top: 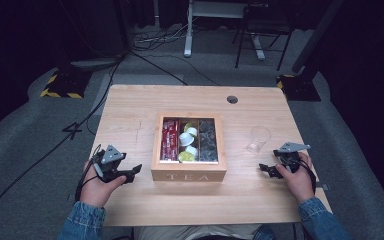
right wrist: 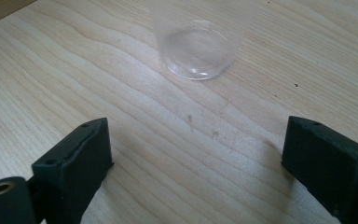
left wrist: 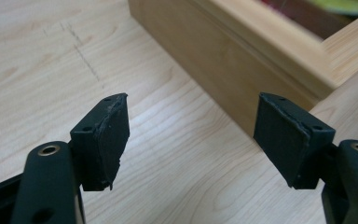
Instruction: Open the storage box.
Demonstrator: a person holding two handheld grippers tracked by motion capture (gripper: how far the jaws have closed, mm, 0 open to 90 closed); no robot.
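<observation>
Both sets of jaws spread with nothing between them, the left gripper lines up on the tea box corner while the right gripper faces the glass, ready to reach.

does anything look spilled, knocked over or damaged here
Nothing spilled or tipped: the tea box sits square and the clear cup stands upright. Only oddity: the left gripper has a frayed pad edge.

Left tool agape; right tool likewise
</observation>
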